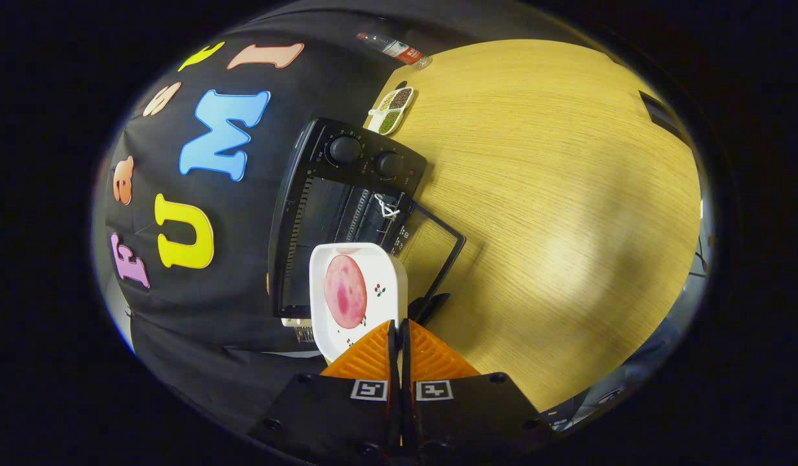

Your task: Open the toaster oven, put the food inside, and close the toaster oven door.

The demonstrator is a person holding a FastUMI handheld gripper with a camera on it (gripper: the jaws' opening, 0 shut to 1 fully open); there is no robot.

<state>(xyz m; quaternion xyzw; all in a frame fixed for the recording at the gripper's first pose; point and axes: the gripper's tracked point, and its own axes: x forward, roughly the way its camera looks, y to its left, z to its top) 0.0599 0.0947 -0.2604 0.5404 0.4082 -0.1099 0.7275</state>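
toaster oven (347,213) is sitting open just beyond your fingers (399,336), which are pinching the white plate's (379,285) near edge, meat slice (345,291) lying on it.

Nothing legible from my tongs' camera. Square coded markers (402,390) sit on my gripper (399,333) body, one per side: patterns, not text. Its fingers are pinched on the rim of the white dish (379,285). Toaster oven (347,213) has small white print on its open glass door (431,249) and tick marks around the two knobs (366,157), too small to read. Bottle (395,48) at the far end of the table has a red label, unreadable.
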